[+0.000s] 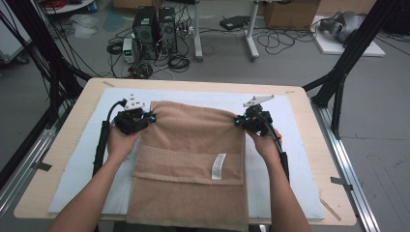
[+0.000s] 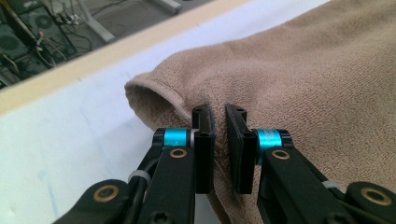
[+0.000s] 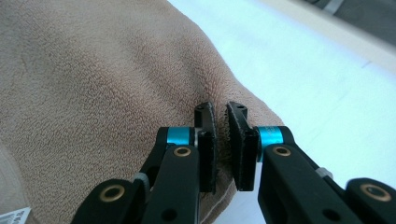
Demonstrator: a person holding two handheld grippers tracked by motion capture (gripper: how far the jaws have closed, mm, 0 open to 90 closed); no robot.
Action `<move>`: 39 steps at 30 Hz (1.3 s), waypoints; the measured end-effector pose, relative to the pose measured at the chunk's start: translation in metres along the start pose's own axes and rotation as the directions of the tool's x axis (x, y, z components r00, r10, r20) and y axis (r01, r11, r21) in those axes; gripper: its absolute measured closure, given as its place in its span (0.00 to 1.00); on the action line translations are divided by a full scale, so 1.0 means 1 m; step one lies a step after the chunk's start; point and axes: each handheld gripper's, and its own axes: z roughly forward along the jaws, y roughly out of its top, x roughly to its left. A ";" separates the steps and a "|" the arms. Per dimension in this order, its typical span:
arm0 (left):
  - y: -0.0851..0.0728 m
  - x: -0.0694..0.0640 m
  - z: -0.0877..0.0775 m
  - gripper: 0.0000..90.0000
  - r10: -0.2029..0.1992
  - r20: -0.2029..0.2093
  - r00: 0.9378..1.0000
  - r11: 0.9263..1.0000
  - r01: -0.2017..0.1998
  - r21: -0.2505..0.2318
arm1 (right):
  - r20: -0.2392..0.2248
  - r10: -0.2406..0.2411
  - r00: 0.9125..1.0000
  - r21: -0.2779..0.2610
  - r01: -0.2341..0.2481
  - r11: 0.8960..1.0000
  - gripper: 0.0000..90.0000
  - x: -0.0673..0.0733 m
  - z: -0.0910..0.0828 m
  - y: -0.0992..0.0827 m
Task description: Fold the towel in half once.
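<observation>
While the brown towel (image 1: 193, 159) is spread over the white mat (image 1: 72, 179) at the centre of the high view, its far fold is pinched at both ends. At centre left, the left gripper (image 1: 151, 117) is clamped on the towel's left edge, cloth squeezed between nearly closed jaws. At centre right, the right gripper (image 1: 238, 121) is clamped likewise on the right edge. A white label (image 1: 218, 166) is seen lower down.
</observation>
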 end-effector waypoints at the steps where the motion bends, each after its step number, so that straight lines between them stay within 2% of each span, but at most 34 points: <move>1: 0.008 0.003 0.000 0.91 -0.007 -0.009 1.000 1.000 0.007 -0.006 | 0.006 0.013 1.000 -0.004 -0.013 1.000 0.92 -0.002 -0.001 0.004; 3: 0.017 0.007 0.002 0.91 -0.012 -0.020 1.000 1.000 0.012 -0.023 | 0.031 0.016 0.999 -0.025 -0.015 1.000 0.91 -0.006 -0.002 0.012; 4: 0.019 0.008 0.003 0.90 -0.006 -0.023 1.000 1.000 0.006 -0.020 | 0.043 0.025 0.999 -0.032 -0.023 0.999 0.87 -0.008 -0.003 0.016; 5: 0.020 0.009 0.005 0.88 -0.010 -0.022 1.000 1.000 0.010 -0.015 | 0.051 0.027 0.998 -0.036 -0.025 0.999 0.76 -0.009 -0.002 0.018; 6: 0.019 0.011 0.007 0.82 -0.015 -0.018 1.000 1.000 0.015 -0.006 | 0.066 0.036 0.997 -0.037 -0.034 0.999 0.65 -0.011 -0.001 0.019; 8: 0.014 0.016 0.005 0.74 -0.035 0.001 0.999 0.999 0.035 0.001 | 0.026 0.069 0.997 -0.036 -0.068 0.997 0.59 -0.015 0.000 0.016; 12: -0.002 0.019 -0.005 0.68 -0.044 0.027 0.999 0.999 0.044 -0.011 | -0.027 0.048 0.998 -0.025 -0.049 0.998 0.53 -0.006 -0.005 0.005; 17: -0.029 0.010 -0.020 0.65 -0.018 0.078 0.997 1.000 0.019 -0.015 | -0.068 0.016 0.998 -0.016 -0.017 1.000 0.48 0.010 -0.013 -0.014; 20: -0.043 0.003 -0.027 0.62 -0.022 0.109 0.994 0.999 0.025 -0.027 | -0.101 0.001 0.995 -0.034 -0.005 0.999 0.46 0.022 -0.022 -0.028; 22: -0.054 -0.004 -0.032 0.61 0.000 0.131 0.991 1.000 0.003 -0.024 | -0.114 0.013 0.993 -0.043 -0.018 0.999 0.41 0.030 -0.026 -0.039; 24: -0.061 -0.010 -0.036 0.58 0.003 0.165 0.986 1.000 0.000 -0.020 | -0.134 0.021 0.991 -0.041 -0.027 0.999 0.36 0.038 -0.027 -0.049; 27: -0.072 -0.021 -0.041 0.56 0.033 0.182 0.983 0.999 -0.031 -0.018 | -0.161 0.020 0.987 -0.047 -0.028 0.998 0.33 0.050 -0.026 -0.062; 30: -0.085 -0.030 -0.044 0.55 0.056 0.192 0.980 0.998 -0.053 -0.017 | -0.148 -0.006 0.989 -0.035 0.001 0.999 0.31 0.062 -0.023 -0.072; 32: -0.092 -0.033 -0.044 0.56 0.056 0.200 0.978 0.998 -0.057 -0.005 | -0.140 -0.004 0.990 -0.033 -0.001 0.999 0.31 0.066 -0.021 -0.078; 33: -0.095 -0.034 -0.044 0.56 0.056 0.200 0.978 0.998 -0.059 0.010 | -0.146 -0.007 0.989 -0.027 0.003 1.000 0.34 0.068 -0.020 -0.081; 35: -0.097 -0.036 -0.041 0.57 0.062 0.226 0.972 0.995 -0.077 0.058 | -0.141 -0.037 0.989 -0.008 0.036 0.999 0.40 0.071 -0.017 -0.086; 39: -0.098 -0.042 -0.037 0.63 0.098 0.242 0.965 0.989 -0.121 0.082 | -0.162 -0.062 0.985 0.016 0.065 0.998 0.55 0.073 -0.015 -0.092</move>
